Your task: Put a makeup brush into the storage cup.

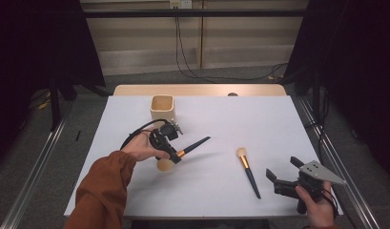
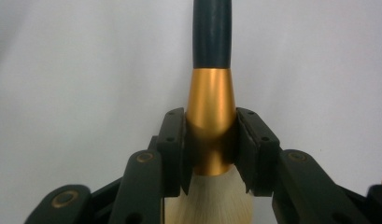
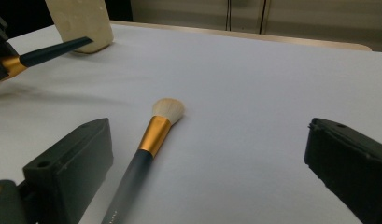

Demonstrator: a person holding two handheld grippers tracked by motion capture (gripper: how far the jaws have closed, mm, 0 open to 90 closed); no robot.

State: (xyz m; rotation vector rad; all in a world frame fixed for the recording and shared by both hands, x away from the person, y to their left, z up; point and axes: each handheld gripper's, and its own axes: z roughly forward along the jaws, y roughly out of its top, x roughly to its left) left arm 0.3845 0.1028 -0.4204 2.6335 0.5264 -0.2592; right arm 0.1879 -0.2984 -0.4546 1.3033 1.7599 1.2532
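While the right gripper (image 1: 282, 173) gapes empty, left gripper (image 2: 211, 140) clamps brush (image 2: 211, 116) ferrule.

Held brush (image 2: 210, 116) with handle tip cut off at the top edge and bristles half hidden between the left gripper (image 2: 210, 154) jaws, lying brush (image 3: 146, 154) handle cut off at the near edge, beige cup (image 3: 81, 23) top cut off.
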